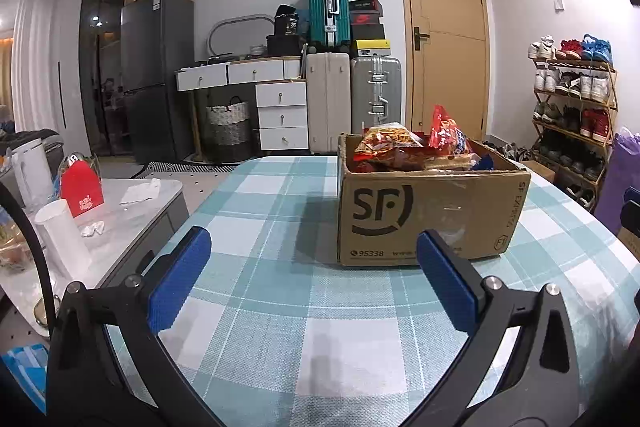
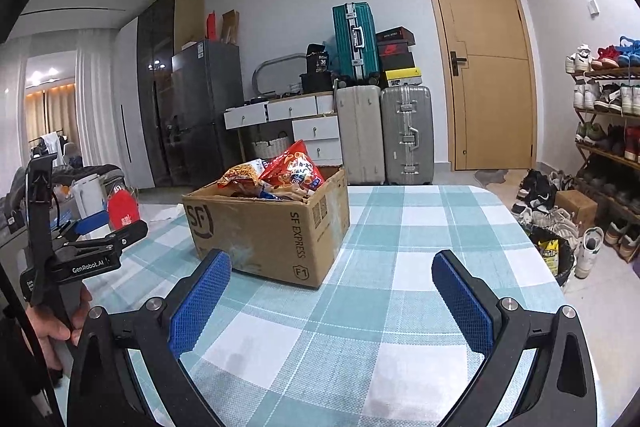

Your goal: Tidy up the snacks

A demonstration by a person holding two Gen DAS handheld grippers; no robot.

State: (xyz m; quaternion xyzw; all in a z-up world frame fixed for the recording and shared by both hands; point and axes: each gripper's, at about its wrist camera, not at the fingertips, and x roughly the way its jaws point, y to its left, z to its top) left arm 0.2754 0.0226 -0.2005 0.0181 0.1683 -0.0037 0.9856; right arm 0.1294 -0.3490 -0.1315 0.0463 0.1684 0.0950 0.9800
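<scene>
A brown SF cardboard box (image 1: 424,215) stands on the checked tablecloth (image 1: 280,267), open on top and filled with several red and orange snack bags (image 1: 400,147). It also shows in the right wrist view (image 2: 272,231), with snack bags (image 2: 280,175) sticking up. My left gripper (image 1: 314,243) is open and empty, low over the table in front of the box's left half. My right gripper (image 2: 332,263) is open and empty, to the right front of the box. The left gripper also shows from the side in the right wrist view (image 2: 100,231).
A low side table (image 1: 132,223) to the left holds a white cup (image 1: 60,235), a red carton (image 1: 82,187) and a kettle. Suitcases (image 1: 352,99), drawers and a fridge stand behind. A shoe rack (image 1: 576,107) and a bin (image 2: 556,255) stand right.
</scene>
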